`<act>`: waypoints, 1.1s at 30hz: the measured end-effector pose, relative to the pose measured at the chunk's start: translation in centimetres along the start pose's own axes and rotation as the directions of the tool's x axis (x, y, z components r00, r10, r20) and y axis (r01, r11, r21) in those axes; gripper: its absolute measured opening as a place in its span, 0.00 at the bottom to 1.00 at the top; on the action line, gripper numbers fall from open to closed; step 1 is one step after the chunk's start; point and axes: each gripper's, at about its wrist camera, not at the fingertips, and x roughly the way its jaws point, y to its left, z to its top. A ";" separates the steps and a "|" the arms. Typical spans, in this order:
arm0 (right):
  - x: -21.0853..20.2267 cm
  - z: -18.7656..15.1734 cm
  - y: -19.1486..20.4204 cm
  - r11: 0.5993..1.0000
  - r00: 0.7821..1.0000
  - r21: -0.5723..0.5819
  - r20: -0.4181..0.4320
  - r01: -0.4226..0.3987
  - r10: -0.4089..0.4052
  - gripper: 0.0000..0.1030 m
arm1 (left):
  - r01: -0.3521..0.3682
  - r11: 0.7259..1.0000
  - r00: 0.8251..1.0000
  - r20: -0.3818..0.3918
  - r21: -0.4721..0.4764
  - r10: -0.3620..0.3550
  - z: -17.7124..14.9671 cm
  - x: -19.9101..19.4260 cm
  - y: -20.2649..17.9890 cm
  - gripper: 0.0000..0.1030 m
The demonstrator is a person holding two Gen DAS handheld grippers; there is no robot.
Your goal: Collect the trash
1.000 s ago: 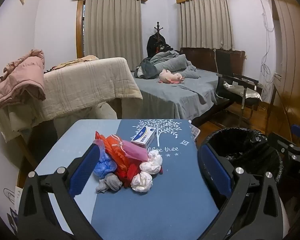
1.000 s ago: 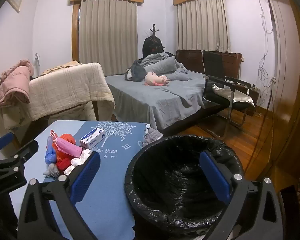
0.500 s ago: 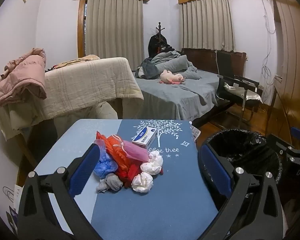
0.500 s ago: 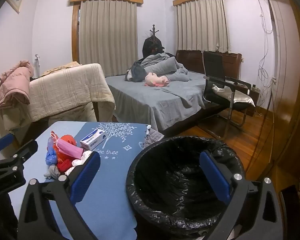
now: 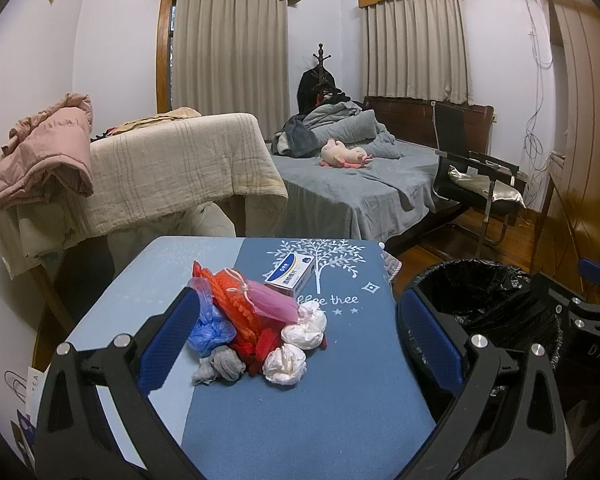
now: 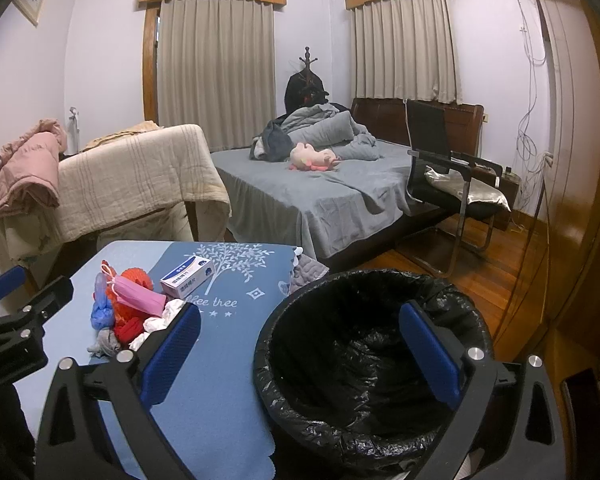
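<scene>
A heap of trash [image 5: 256, 328] lies on the blue tablecloth [image 5: 300, 412]: a pink face mask [image 5: 272, 304], orange netting, a blue plastic bag [image 5: 210, 332], a grey wad and two white crumpled tissues [image 5: 286, 366]. My left gripper [image 5: 300, 340] hovers open just short of the heap, its blue pads either side, holding nothing. The same heap [image 6: 128, 312] shows at left in the right wrist view. My right gripper [image 6: 300, 348] is open and empty above the black-lined trash bin [image 6: 364, 364], which stands right of the table [image 5: 480, 300].
A small blue-and-white box [image 5: 290, 274] lies behind the heap near the white tree print. Beyond the table stand a blanket-draped piece of furniture [image 5: 172, 168], a grey bed [image 5: 352, 188] and a black chair [image 5: 472, 188]. Wooden floor lies to the right.
Both grippers have drifted only slightly; the left wrist view has edged a little closer to the heap. Nothing was taken hold of or let go.
</scene>
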 end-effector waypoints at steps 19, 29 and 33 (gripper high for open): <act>0.4 -0.2 0.3 1.000 1.000 0.003 -0.007 0.000 0.001 0.94 | 0.003 1.000 1.000 -0.002 -0.004 -0.003 0.0 0.0 0.0 0.95; 0.5 -0.2 0.3 1.000 1.000 0.005 -0.010 -0.002 0.002 0.94 | 0.004 1.000 1.000 -0.004 -0.006 -0.004 0.0 0.0 0.0 0.95; 0.5 -0.3 0.4 1.000 1.000 0.004 -0.011 -0.002 0.002 0.94 | 0.005 1.000 1.000 -0.004 -0.007 -0.005 0.0 0.0 0.1 0.95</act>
